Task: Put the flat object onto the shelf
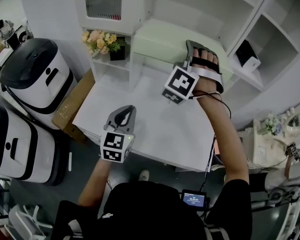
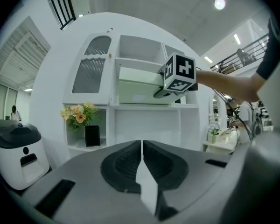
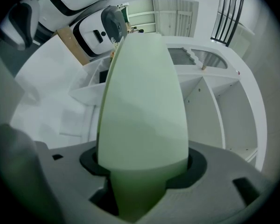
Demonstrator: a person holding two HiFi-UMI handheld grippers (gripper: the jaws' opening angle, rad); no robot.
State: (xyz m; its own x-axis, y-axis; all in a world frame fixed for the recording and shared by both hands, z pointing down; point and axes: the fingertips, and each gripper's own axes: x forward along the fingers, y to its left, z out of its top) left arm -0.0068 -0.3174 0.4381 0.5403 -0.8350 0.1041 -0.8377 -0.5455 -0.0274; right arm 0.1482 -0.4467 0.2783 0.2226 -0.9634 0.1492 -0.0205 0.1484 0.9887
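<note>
Pale green flat slab (image 1: 162, 41): inside the open middle bay of the white shelf unit (image 2: 144, 106), apparently resting on its ledge. Its near end is pinched edge-on by the right gripper (image 3: 142, 171). Judged rigid, smooth and light. An end grip may let it pivot, so hold it deep. Left gripper (image 2: 142, 160): jaws pressed together, empty, over the table's (image 1: 140, 129) front edge.
</note>
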